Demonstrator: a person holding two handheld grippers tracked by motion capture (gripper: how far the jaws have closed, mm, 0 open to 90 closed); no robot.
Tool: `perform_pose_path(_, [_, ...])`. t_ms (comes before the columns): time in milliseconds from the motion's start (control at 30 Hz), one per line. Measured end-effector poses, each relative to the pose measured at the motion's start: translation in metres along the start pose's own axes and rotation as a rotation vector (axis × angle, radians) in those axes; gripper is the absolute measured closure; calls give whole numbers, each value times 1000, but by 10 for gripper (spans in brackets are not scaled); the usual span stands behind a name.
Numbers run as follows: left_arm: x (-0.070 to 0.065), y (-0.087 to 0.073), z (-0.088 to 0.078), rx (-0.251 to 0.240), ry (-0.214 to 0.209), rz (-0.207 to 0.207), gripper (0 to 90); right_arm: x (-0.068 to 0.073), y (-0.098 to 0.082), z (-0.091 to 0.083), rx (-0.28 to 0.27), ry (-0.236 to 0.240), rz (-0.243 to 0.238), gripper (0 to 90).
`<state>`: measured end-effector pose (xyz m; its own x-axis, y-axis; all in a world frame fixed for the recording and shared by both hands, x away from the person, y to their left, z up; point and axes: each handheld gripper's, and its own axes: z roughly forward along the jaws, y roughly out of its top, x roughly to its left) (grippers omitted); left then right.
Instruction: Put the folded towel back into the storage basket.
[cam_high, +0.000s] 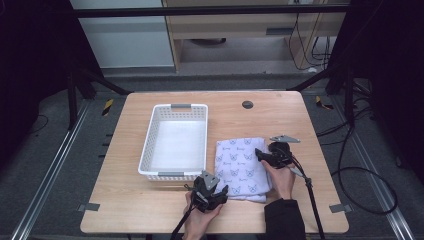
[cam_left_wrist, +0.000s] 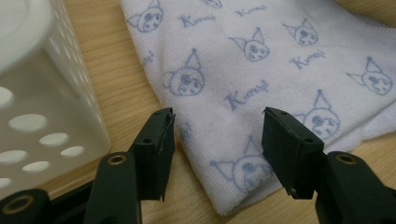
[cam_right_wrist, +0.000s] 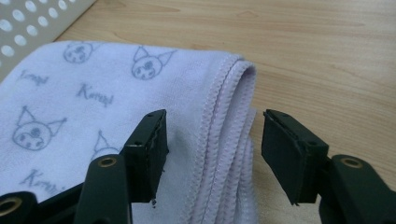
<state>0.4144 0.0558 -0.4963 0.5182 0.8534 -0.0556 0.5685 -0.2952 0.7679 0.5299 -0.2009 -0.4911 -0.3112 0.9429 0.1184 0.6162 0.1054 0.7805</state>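
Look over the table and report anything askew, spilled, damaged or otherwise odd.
Nothing stands out. The folded towel lies flat and neat beside the white basket, which sits upright. The left gripper stands open over the towel's near corner, the right gripper open astride its stitched edge.

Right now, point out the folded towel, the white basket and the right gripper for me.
folded towel (cam_high: 242, 167), high view, middle of its printed top.
white basket (cam_high: 171, 175), high view, near rim.
right gripper (cam_right_wrist: 212, 140), right gripper view, gap between its jaws, over the towel's stitched edge.

Basket (cam_high: 175, 142) walls the towel's (cam_high: 243, 167) left; bare table (cam_high: 310, 145) right
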Motion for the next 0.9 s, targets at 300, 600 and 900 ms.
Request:
perform_pose_path(300, [1, -2, 4, 6, -13, -12, 451, -1, -4, 6, 25, -2, 2, 435])
perform_pose_path(600, [4, -3, 7, 14, -36, -38, 459, -4, -6, 10, 46, 32, 72, 466])
perform_pose_path(900, [5, -3, 9, 11, -64, -48, 518, -5, -10, 10, 30, 79, 115, 583])
